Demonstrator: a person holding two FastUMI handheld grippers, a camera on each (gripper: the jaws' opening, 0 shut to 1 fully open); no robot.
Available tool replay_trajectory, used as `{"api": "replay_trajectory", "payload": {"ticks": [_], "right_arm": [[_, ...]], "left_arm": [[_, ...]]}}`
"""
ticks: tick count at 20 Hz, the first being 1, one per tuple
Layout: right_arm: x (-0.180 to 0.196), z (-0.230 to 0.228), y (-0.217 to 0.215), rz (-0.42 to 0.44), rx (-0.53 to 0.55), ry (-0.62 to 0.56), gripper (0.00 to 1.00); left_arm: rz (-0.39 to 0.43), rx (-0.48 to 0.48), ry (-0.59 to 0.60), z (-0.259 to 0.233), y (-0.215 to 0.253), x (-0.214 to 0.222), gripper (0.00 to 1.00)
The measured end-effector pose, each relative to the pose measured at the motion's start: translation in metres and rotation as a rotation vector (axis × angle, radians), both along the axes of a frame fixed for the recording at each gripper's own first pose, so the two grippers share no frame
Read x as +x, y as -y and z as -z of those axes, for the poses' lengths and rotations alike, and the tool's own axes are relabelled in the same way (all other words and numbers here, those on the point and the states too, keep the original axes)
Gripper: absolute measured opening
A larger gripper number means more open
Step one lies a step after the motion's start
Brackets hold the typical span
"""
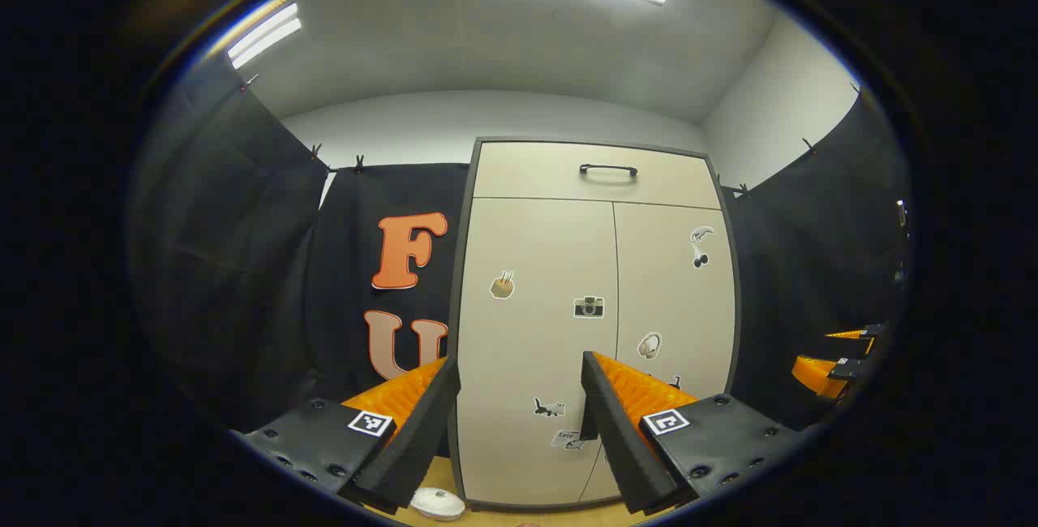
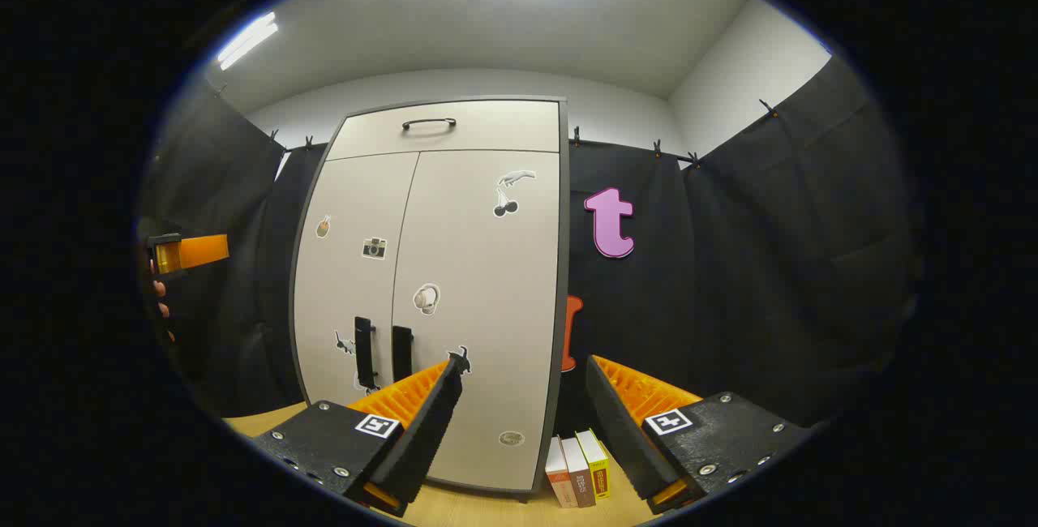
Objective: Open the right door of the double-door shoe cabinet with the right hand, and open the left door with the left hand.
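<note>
left gripper view: left gripper (image 1: 519, 397) gapes empty at frame bottom, shoe cabinet (image 1: 596, 324) centre, doors closed | right gripper view: right gripper (image 2: 523, 401) spread empty, door handles (image 2: 381, 353) lower left | risk: fingers slide off slim handles.

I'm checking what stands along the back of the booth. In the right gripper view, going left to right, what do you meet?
The other tongs at the far left → left door → right door → three books on the floor beside the cabinet.
</note>
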State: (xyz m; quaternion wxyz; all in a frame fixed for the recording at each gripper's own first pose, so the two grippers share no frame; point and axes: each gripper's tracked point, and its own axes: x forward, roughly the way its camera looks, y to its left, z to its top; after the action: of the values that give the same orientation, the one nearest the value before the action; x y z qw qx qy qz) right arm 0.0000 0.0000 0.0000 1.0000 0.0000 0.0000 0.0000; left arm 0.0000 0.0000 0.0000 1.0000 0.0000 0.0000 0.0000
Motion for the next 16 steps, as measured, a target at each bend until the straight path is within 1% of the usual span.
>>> {"api": "replay_trajectory", "payload": {"ticks": [4,11,16], "right_arm": [[-0.002,0.005,-0.003,-0.007,0.012,-0.016,0.94],[0.002,0.017,-0.01,-0.008,0.034,-0.059,0.94],[0.005,0.012,-0.018,-0.017,0.032,-0.051,0.94]], "left_arm": [[0.005,0.005,-0.012,0.003,0.0,0.002,0.96],[-0.014,0.032,-0.006,0.006,-0.002,0.002,0.96],[-0.029,0.038,0.006,0.0,-0.015,-0.004,0.96]]}}
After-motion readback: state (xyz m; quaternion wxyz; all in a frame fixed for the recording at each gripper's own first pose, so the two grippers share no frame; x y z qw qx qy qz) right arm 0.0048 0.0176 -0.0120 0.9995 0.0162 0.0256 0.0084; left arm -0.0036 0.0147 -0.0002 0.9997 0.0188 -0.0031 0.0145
